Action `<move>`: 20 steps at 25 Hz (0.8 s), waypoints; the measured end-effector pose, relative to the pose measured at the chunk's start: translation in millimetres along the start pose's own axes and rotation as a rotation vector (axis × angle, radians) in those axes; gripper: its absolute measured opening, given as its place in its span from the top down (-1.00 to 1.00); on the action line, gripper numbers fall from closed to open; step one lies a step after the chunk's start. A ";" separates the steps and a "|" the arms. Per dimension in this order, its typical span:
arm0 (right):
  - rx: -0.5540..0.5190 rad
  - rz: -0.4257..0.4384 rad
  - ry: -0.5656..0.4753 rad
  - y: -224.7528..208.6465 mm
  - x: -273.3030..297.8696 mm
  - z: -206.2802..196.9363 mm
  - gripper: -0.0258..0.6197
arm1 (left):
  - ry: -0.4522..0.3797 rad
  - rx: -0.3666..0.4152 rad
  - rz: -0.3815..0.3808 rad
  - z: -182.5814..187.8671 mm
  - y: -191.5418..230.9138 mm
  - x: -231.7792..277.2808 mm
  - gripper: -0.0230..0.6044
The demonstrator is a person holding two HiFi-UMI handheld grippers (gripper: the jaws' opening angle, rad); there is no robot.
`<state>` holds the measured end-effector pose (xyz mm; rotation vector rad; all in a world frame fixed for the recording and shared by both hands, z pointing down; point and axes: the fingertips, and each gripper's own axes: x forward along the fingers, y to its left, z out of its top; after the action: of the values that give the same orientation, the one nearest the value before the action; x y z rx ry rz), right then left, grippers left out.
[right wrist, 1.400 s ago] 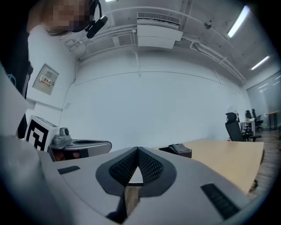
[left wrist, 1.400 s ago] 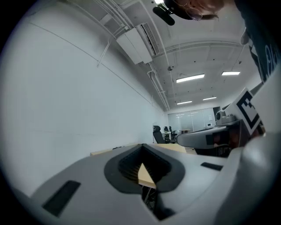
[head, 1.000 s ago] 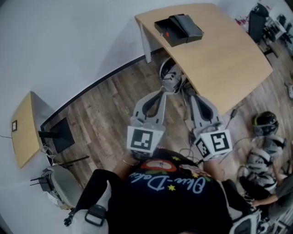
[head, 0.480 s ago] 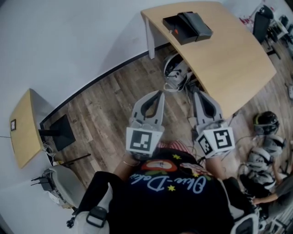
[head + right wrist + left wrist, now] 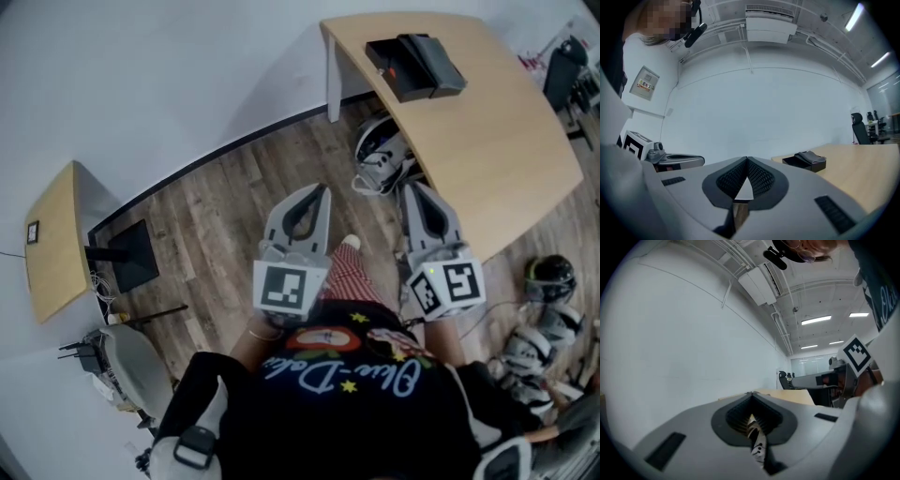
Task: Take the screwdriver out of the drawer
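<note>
Closest in, the left gripper (image 5: 322,190) and the right gripper (image 5: 410,186) were held side by side just in front of the person's chest, both pointing forward over the wooden floor (image 5: 216,234). Each gripper's own view showed its jaws clenched tip to tip with nothing between them; only floor and a strip of striped fabric showed through the gap lower down on the left one.

Beyond the tips lay the near edge of the table (image 5: 506,159), with white and grey gear (image 5: 380,155) heaped on the floor beneath it. The grippers were well apart from anything on the tabletop.

Farther on, at the table's far corner beside the wall (image 5: 187,75), sat a black box (image 5: 433,64) with its drawer (image 5: 386,54) pulled out towards the table's left edge. A small red fleck (image 5: 395,71) showed inside the drawer; it was probably the screwdriver's handle, though too small to be sure.

The step in hand looked like the approach: nothing was grasped and the screwdriver was not yet out. The next move would call for closing in on that far corner, parting the jaws of one gripper, and lowering it into the drawer along the tool's length without knocking the box towards the edge
</note>
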<state>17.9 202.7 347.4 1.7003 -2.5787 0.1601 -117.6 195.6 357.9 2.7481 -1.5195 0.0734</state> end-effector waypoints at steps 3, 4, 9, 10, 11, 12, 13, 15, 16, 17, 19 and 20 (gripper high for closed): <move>0.005 0.022 -0.005 -1.9 21.1 3.3 0.92 | -0.018 0.003 0.032 7.4 15.6 8.6 0.93; 0.004 0.027 -0.011 -3.3 28.5 5.7 0.92 | -0.022 0.004 0.041 9.2 20.6 12.9 0.93; 0.005 0.050 -0.037 -15.0 61.7 16.3 0.92 | -0.017 0.044 0.054 12.9 39.7 42.6 0.93; 0.007 0.051 -0.038 -19.8 67.7 17.2 0.92 | -0.022 0.049 0.052 14.5 41.4 49.7 0.93; 0.010 0.051 -0.038 -25.0 73.5 17.3 0.92 | -0.026 0.048 0.050 15.7 43.0 56.9 0.93; 0.013 0.049 -0.038 -30.0 79.3 17.1 0.92 | -0.028 0.045 0.050 16.3 44.6 64.0 0.93; 0.015 0.047 -0.038 -34.5 85.0 17.1 0.92 | -0.026 0.042 0.048 16.1 46.5 71.0 0.93; 0.019 0.045 -0.038 -42.1 95.7 17.2 0.92 | -0.021 0.044 0.044 15.6 51.2 85.3 0.93; 0.022 0.044 -0.036 -45.8 100.3 17.3 0.92 | -0.020 0.045 0.042 16.0 53.4 92.6 0.93; 0.023 0.041 -0.034 -50.0 104.6 17.6 0.92 | -0.020 0.044 0.039 17.0 55.3 99.9 0.93; 0.020 0.037 -0.033 -59.6 112.6 20.4 0.92 | -0.021 0.040 0.032 20.6 57.6 114.8 0.93; 0.017 0.034 -0.034 -65.0 116.3 22.5 0.92 | -0.021 0.039 0.028 22.4 58.0 122.6 0.93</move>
<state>32.1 68.5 340.2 1.6803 -2.6392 0.1566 -100.7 60.4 339.3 2.7665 -1.5789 0.0757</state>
